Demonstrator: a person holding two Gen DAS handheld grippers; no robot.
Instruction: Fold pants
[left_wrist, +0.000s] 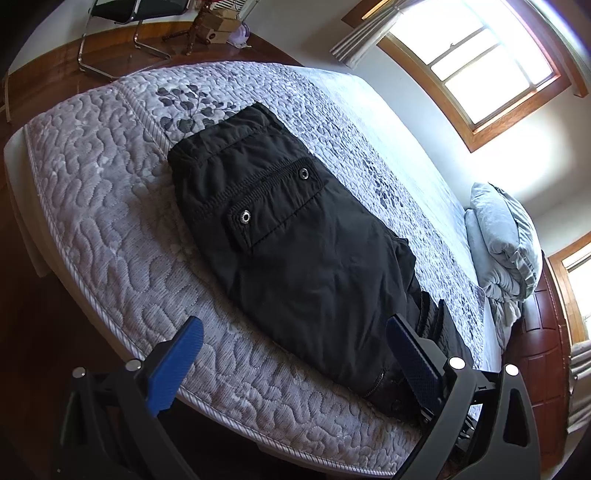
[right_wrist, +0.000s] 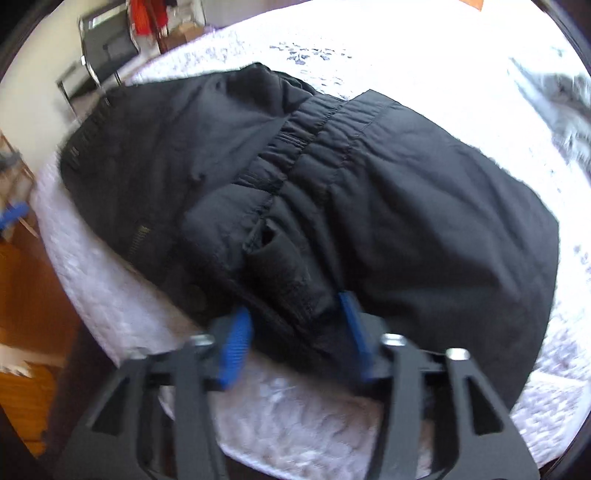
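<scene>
Black pants lie folded on a grey quilted mattress, a snap-buttoned pocket flap facing up. My left gripper stands wide open at the near end of the pants; its right finger rests against the cloth and its left finger hangs over bare quilt. In the blurred right wrist view the pants show their elastic waistband folded across the top. My right gripper points steeply down at the near edge, jaws apart, with a loose bunch of cloth between the blue pads.
A folded grey blanket and pillow sit at the far right by a dark wooden headboard. A metal-frame chair and boxes stand on the wooden floor beyond the bed. A bright window is on the wall.
</scene>
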